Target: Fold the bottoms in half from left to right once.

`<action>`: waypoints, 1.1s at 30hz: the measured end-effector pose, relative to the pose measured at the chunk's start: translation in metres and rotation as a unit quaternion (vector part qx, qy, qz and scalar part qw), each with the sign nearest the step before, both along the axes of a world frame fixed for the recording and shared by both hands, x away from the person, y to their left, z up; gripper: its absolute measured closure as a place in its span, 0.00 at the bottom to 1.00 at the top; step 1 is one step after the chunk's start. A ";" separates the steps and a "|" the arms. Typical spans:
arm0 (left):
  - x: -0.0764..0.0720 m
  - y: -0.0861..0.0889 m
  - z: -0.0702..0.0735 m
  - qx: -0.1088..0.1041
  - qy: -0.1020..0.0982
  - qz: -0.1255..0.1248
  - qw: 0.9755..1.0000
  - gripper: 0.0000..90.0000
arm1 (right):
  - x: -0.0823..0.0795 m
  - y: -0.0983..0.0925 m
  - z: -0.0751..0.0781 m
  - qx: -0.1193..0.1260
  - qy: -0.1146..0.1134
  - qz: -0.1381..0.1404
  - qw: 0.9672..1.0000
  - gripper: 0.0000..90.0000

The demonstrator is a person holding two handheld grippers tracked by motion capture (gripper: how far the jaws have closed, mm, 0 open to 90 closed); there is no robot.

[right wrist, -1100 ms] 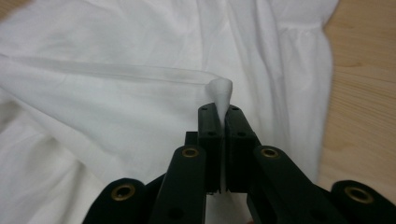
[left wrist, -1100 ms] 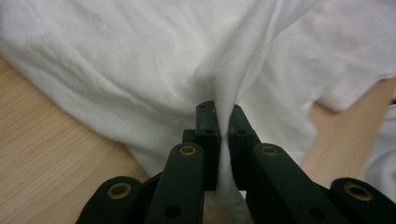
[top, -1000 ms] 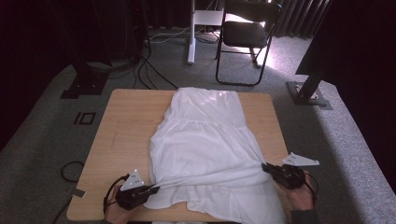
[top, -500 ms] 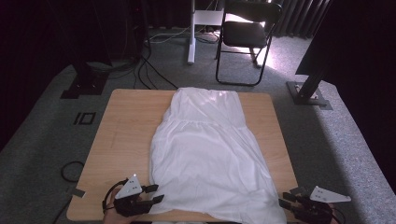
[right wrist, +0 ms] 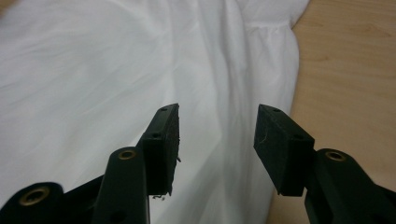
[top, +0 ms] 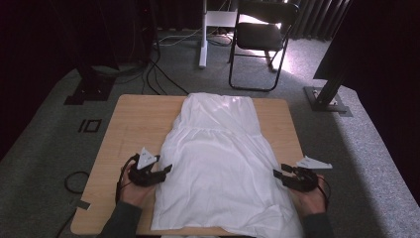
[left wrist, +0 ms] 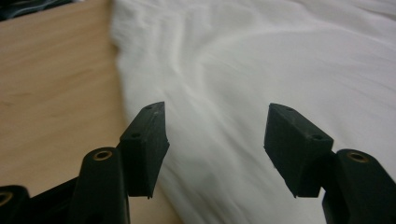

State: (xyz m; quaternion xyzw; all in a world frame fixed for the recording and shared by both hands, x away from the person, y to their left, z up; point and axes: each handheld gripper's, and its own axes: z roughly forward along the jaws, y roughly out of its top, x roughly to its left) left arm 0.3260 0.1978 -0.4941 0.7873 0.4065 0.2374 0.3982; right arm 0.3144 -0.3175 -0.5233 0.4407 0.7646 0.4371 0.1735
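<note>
A white dress (top: 218, 163) is laid flat along the middle of the wooden tabletop (top: 133, 124), its narrow bodice at the far end and its wide skirt toward the near edge, where the hem is draped slightly over the tabletop's rim at the right. The cloth is spread smooth, apparently so that its side edges can be reached from both flanks at once.

The left hand-held gripper (top: 166, 170) is held just beside the left edge of the skirt, pointed right toward the cloth. Its jaws have just been opening and are now parted to a middling width; in the left gripper view the left hand-held gripper (left wrist: 215, 126) is seen with nothing between its pads, the dress (left wrist: 280, 56) lying beyond them and the bare tabletop (left wrist: 51, 79) to one side.

The right hand-held gripper (top: 276, 173) is mirrored at the right edge of the skirt, pointed left. Its jaws, too, have just been opening and stand moderately apart. In the right gripper view the right hand-held gripper (right wrist: 215, 123) is seen empty, aimed along the dress's (right wrist: 93, 70) gathered side seam, with the tabletop (right wrist: 355, 70) showing past the edge.

The symmetrical placement suggests that both edges are to be taken together at mid-skirt, probably for a fold. A black folding chair (top: 262, 39) and cables (top: 163, 74) are left on the grey floor beyond the far end.
</note>
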 end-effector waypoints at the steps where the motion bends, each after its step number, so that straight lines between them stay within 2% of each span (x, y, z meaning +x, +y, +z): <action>1: 0.011 0.000 0.000 0.002 0.001 0.010 1.000 0.44 | 0.010 0.006 -0.001 -0.012 0.000 0.000 1.000 0.55; 4: 0.042 -0.002 -0.005 0.013 0.016 0.037 0.999 0.43 | 0.038 0.021 -0.005 -0.043 0.007 -0.006 0.999 0.54; 9: 0.080 0.000 -0.021 0.014 0.044 0.073 0.996 0.42 | 0.072 0.037 -0.005 -0.048 0.013 -0.016 0.999 0.53; 12: 0.098 0.003 -0.028 0.000 0.064 0.085 0.994 0.42 | 0.089 0.048 0.000 -0.059 0.005 -0.011 0.998 0.53; 13: 0.103 0.004 -0.029 -0.009 0.068 0.087 0.994 0.42 | 0.095 0.052 0.000 -0.059 0.006 -0.008 0.998 0.53; 16: 0.114 0.003 -0.032 -0.018 0.079 0.089 0.993 0.42 | 0.111 0.065 0.001 -0.054 0.009 0.002 0.998 0.51; 19: 0.123 -0.002 -0.037 -0.017 0.093 0.084 0.992 0.42 | 0.123 0.082 -0.001 -0.075 0.010 0.013 0.997 0.49; 21: 0.126 -0.006 -0.041 -0.011 0.105 0.073 0.992 0.46 | 0.132 0.087 -0.005 -0.088 0.015 -0.002 0.996 0.50; 22: 0.127 -0.007 -0.043 -0.007 0.114 0.063 0.991 0.52 | 0.136 0.087 -0.007 -0.090 0.021 -0.012 0.996 0.55; 23: 0.127 -0.008 -0.045 -0.007 0.125 0.052 0.991 0.65 | 0.140 0.085 -0.009 -0.094 0.030 -0.016 0.995 0.69; 24: 0.127 -0.009 -0.047 -0.005 0.131 0.046 0.990 0.77 | 0.143 0.083 -0.010 -0.101 0.038 -0.020 0.994 0.78; 26: 0.123 -0.010 -0.046 0.009 0.115 0.043 0.992 0.96 | 0.148 0.074 -0.008 -0.111 0.045 -0.043 0.992 0.91; 27: 0.122 -0.010 -0.046 0.013 0.113 0.041 0.993 0.98 | 0.149 0.067 -0.005 -0.110 0.039 -0.068 0.991 0.98; 29: 0.120 -0.009 -0.045 0.021 0.108 0.041 0.993 0.98 | 0.152 0.050 -0.001 -0.090 0.037 -0.109 0.989 0.99; 30: 0.119 -0.007 -0.045 0.018 0.107 0.043 0.993 0.98 | 0.153 0.045 -0.001 -0.088 0.042 -0.122 0.988 0.99; 31: 0.118 -0.005 -0.045 0.018 0.107 0.044 0.993 0.99 | 0.155 0.042 -0.003 -0.091 0.048 -0.131 0.986 0.99; 33: 0.116 -0.001 -0.046 0.016 0.108 0.047 0.993 0.99 | 0.157 0.040 -0.010 -0.083 0.062 -0.132 0.986 0.98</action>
